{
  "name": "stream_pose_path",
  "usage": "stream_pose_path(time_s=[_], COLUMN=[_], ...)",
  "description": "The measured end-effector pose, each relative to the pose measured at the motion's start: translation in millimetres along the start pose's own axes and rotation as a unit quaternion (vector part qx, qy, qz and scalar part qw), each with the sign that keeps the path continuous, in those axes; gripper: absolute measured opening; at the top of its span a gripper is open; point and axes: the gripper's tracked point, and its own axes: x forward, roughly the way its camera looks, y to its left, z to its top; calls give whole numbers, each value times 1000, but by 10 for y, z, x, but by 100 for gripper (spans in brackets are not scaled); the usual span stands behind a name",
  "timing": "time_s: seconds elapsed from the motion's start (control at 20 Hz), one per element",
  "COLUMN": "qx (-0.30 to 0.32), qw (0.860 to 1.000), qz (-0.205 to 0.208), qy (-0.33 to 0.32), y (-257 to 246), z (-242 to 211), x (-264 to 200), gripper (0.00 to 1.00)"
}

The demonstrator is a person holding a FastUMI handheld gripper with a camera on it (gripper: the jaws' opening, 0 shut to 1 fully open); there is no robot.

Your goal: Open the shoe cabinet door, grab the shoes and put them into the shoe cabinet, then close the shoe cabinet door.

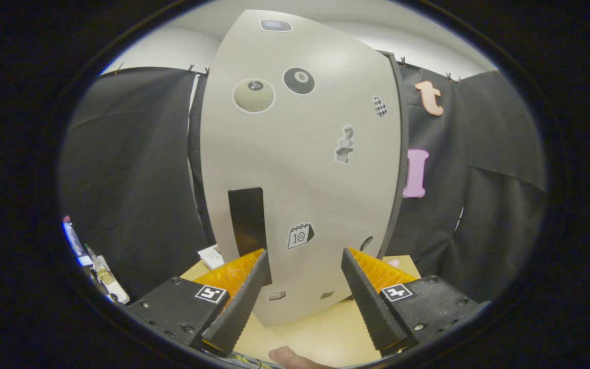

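Gripper (pixel 302 287) open before the closed shoe cabinet door (pixel 300 169); fingers may slip off the dark handle slot (pixel 247 220), centre-left.

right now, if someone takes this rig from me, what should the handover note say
Gripper: open, holding nothing, fingers spread and pointing at the lower part of the cabinet door.
Cabinet: stands just ahead of the fingers on the table, door looks shut. Its dark handle slot sits just above the left finger.
Shoes: can't place them from here.
Done: nothing yet, by the look of it.
Left: open the door, put the shoes in, close the door.
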Motion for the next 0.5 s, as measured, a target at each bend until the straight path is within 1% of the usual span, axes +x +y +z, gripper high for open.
stream_pose_path(time_s=[0.1, 0.2, 0.35, 0.5], qx=[-8, -12, -19, -36], qw=[1000, 1000, 1000, 999], qz=[0, 11, 18, 5], qy=[1, 4, 2, -7], y=[101, 277, 387, 431], z=[12, 0, 33, 127], x=[104, 178, 276, 406], gripper=[95, 95, 95, 95])
